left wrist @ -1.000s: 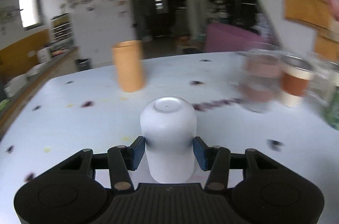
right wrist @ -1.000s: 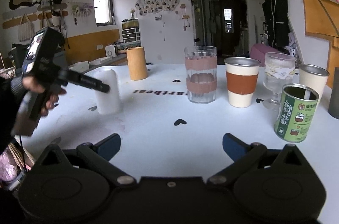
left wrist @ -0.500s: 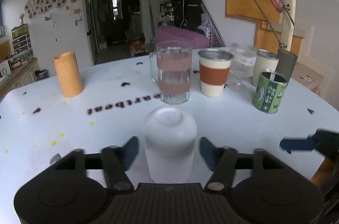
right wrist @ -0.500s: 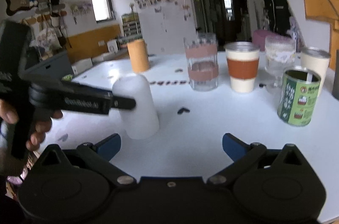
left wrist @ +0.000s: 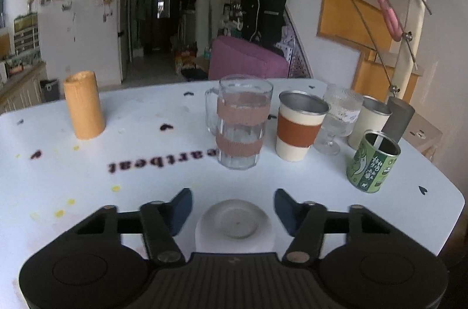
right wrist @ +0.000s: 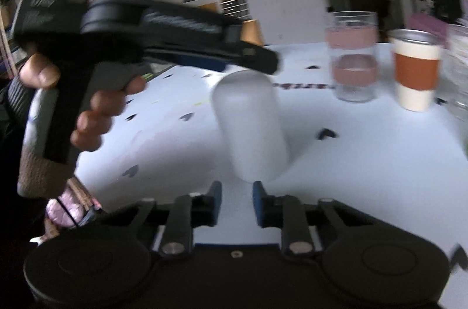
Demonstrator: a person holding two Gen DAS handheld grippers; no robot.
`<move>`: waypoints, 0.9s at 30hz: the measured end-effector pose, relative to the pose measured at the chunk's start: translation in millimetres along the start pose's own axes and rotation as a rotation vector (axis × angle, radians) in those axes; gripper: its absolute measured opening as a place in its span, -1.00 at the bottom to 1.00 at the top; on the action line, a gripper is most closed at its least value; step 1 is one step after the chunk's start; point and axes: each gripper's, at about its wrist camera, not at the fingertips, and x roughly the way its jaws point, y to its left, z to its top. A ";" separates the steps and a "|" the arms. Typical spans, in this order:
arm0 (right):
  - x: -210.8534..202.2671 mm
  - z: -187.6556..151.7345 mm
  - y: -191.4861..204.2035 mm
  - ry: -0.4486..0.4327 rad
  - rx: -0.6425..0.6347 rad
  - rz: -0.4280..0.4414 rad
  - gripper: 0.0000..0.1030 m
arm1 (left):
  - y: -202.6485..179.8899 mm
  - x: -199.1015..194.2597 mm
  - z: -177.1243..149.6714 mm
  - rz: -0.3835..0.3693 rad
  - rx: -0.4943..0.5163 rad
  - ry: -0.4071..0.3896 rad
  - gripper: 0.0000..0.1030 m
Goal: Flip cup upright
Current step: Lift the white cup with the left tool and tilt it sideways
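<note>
Left to right across the white table (left wrist: 409, 192). Far left: a tall orange cylindrical cup (left wrist: 84, 105), standing alone, well apart from the rest.

Near centre: the white ceramic cup (right wrist: 250, 127), mouth down on the table, flat base facing up. It is not yet flipped. The left tool (left wrist: 232, 208) hangs above it, looking down on the base; its blue-padded fingers are spread wide to either side and touch nothing. In the right wrist view this tool's tip sits just over the cup's top. Judgement: it is either lining up for a grasp or clearing off; cannot tell which.

The right tool (right wrist: 237, 202) sits low at the near side of the cup, pads drawn close together with a narrow gap and nothing between them. The cup's foot lies just beyond the pads; contact not resolvable, picture blurred. Judgement: with that gap it cannot take the cup body, so it would have to spread first.

Right of centre: a clear glass mug with pinkish bands (left wrist: 239, 127), then a cream tumbler with a brown sleeve (left wrist: 299, 130), a ribbed stemmed glass (left wrist: 339, 116), and a green printed tin (left wrist: 373, 162) nearest the right edge. All stand upright, grouped, well apart from the white cup, leaving room around it to turn it.
</note>
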 end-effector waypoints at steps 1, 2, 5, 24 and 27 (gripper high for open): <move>7.2 1.7 1.1 0.009 -0.004 0.009 -0.68 | 1.3 1.2 -0.4 -0.003 -0.007 0.009 0.04; 14.3 2.8 2.5 0.018 -0.008 0.018 -0.70 | 2.9 0.7 -1.0 -0.013 -0.014 0.008 0.01; 29.1 3.5 6.6 0.031 -0.010 0.031 -0.73 | 6.1 -4.7 -3.4 -0.017 -0.020 0.013 -0.01; 27.8 3.9 -0.9 0.008 0.038 -0.036 -0.80 | 37.8 -56.8 -72.4 -0.054 -0.167 0.057 -0.03; 26.2 4.2 -2.2 0.006 0.040 -0.049 -0.80 | 46.9 -52.3 -78.9 -0.049 -0.208 0.064 -0.03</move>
